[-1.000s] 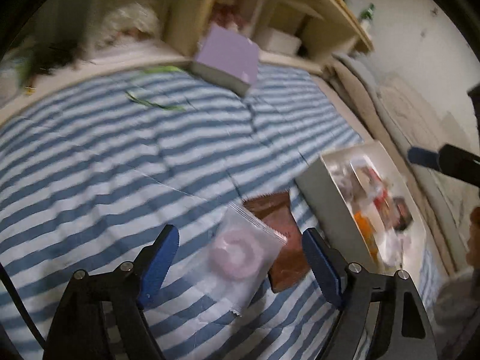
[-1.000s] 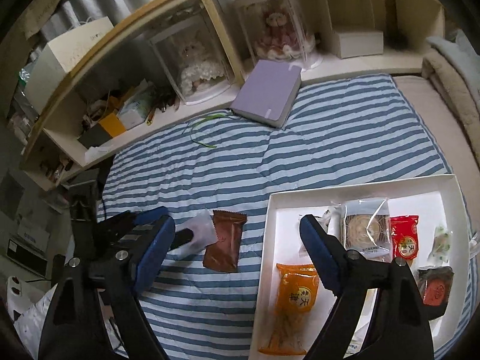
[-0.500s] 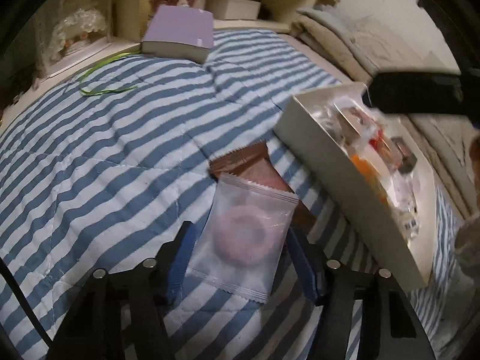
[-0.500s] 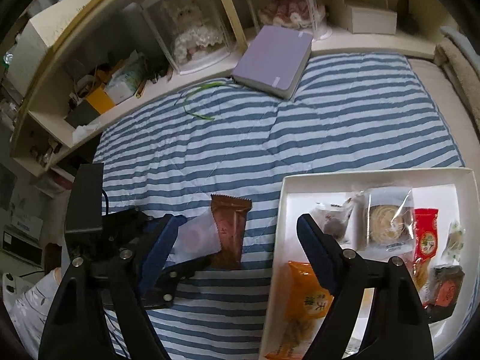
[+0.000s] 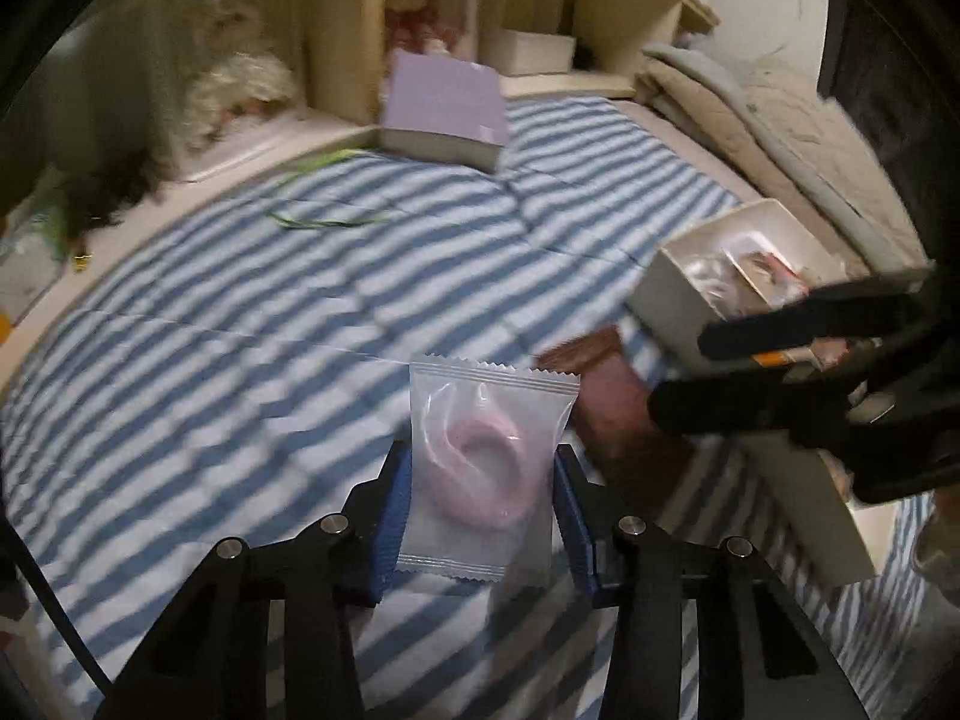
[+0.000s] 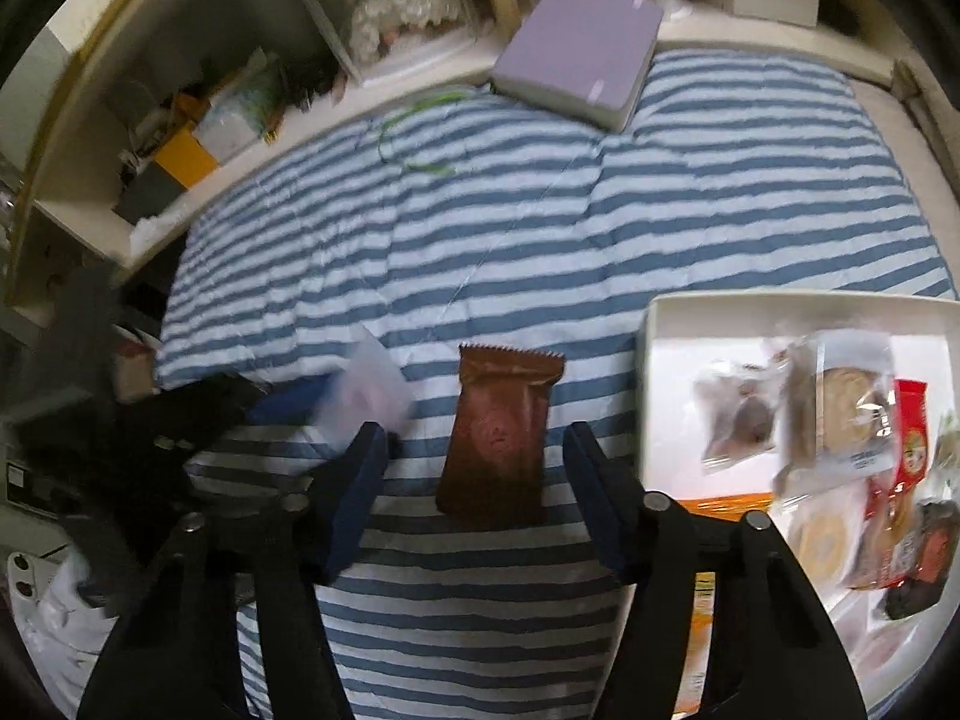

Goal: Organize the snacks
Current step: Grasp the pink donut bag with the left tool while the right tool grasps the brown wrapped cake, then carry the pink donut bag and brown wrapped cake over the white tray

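A clear packet with a pink ring snack stands between the blue pads of my left gripper. Its jaws are closing and the pads press on the packet's sides. The right wrist view shows this packet blurred, at the left. A brown snack packet lies flat on the striped bedspread between the fingers of my right gripper. Those jaws are closing too, with gaps left on both sides of the packet. The white tray at the right holds several wrapped snacks. The right gripper crosses in front of the tray.
A purple book lies at the far edge of the bed, with a green string near it. Wooden shelves with doll cases run behind. Folded blankets lie beyond the tray.
The left jaws have narrowed onto the pink ring packet, which now stands up between the pads. The right gripper has come down and left over the brown packet, jaws narrower.
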The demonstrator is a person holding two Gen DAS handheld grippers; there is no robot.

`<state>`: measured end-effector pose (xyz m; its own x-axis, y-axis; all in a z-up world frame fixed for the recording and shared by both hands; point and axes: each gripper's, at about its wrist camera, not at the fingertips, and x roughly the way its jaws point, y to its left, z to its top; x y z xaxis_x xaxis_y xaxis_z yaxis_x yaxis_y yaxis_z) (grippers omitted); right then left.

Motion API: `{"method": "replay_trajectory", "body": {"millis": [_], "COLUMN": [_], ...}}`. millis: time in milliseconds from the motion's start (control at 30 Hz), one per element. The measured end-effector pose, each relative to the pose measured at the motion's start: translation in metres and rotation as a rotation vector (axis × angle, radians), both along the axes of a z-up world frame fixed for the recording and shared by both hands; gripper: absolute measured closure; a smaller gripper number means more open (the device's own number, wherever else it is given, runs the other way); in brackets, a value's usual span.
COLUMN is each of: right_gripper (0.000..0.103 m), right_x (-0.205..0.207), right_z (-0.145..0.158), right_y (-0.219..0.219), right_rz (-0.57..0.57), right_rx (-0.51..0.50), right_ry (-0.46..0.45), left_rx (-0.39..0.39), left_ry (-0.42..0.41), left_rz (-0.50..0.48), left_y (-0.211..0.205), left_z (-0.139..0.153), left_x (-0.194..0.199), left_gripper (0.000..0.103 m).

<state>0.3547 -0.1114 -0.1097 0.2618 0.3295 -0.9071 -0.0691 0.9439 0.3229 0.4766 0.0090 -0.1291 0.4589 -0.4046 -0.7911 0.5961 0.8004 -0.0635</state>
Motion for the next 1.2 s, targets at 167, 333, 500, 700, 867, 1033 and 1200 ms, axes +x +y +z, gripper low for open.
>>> {"method": "replay_trajectory", "body": {"millis": [167,333,500,700,867,1033,1200], "right_gripper": [0.042,0.042,0.044,0.061,0.062,0.062,0.062], "right_x": [0.008,0.012,0.012,0.01,0.001,-0.008,-0.018], "right_z": [-0.023,-0.042,-0.056,-0.057,-0.051,-0.041,-0.015], "right_y": [0.018,0.041,0.053,0.049,0.044,0.04,0.031], "right_rz": [-0.012,0.012,0.015,0.024,0.038,0.032,0.02], "right_rx": [-0.071,-0.188,-0.281,-0.286,-0.269,-0.237,-0.198], "right_ry": [0.042,0.044,0.038,0.034,0.027,-0.002,-0.062], "left_rx": [0.014,0.0,-0.008,0.051,0.076,-0.003,-0.072], "left_ry": [-0.017,-0.001,0.041,0.055,0.082,0.103,0.044], "left_rz": [0.087,0.189,0.129,0.046,0.062,0.127,0.152], "left_y": [0.026,0.051,0.054,0.042,0.034,0.042,0.044], "left_z": [0.009,0.007,0.004,-0.005,-0.011,-0.002,0.024], "left_x": [-0.006,-0.005,-0.002,0.007,0.011,0.01,-0.007], "left_gripper": [0.058,0.05,0.033,0.038,0.052,0.056,0.056]}}
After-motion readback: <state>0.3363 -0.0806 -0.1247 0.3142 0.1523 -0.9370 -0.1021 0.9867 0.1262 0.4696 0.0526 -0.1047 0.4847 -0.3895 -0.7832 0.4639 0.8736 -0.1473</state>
